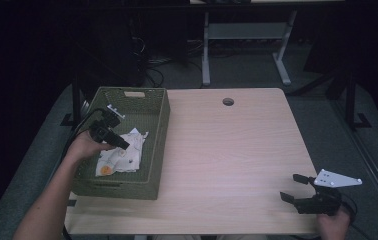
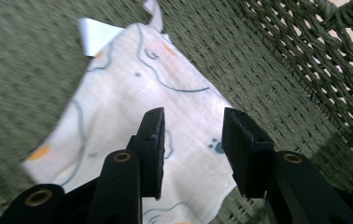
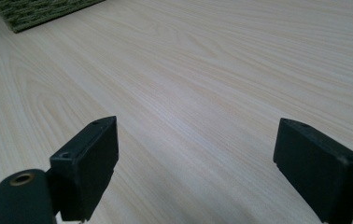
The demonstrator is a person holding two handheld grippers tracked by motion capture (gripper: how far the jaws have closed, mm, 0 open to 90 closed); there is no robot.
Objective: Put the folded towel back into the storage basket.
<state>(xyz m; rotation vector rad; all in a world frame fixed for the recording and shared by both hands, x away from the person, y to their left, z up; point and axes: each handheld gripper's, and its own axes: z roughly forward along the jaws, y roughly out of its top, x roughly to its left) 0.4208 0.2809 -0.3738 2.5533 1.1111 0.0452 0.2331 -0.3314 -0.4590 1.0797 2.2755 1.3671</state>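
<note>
A white cloth [image 1: 119, 154] with orange and blue print lies crumpled on the bottom of the green woven basket [image 1: 159, 140]. In the left gripper view the same cloth [image 2: 132, 112] spreads flat under the jaws. My left gripper [image 2: 193, 140] hovers just above it inside the basket, open, with nothing pinched between the pads. In the high view the left gripper [image 1: 119, 142] points down and to the right over the cloth. My right gripper [image 1: 297, 187] rests near the table's front right corner, its jaws wide open over bare wood [image 3: 193, 98].
The basket sits at the left edge of the light wooden table [image 1: 237, 145]; its corner [image 3: 39, 11] is at the top left of the right gripper view. A round cable hole [image 1: 228, 101] is near the far edge. Desk legs and cables stand on the dark floor behind.
</note>
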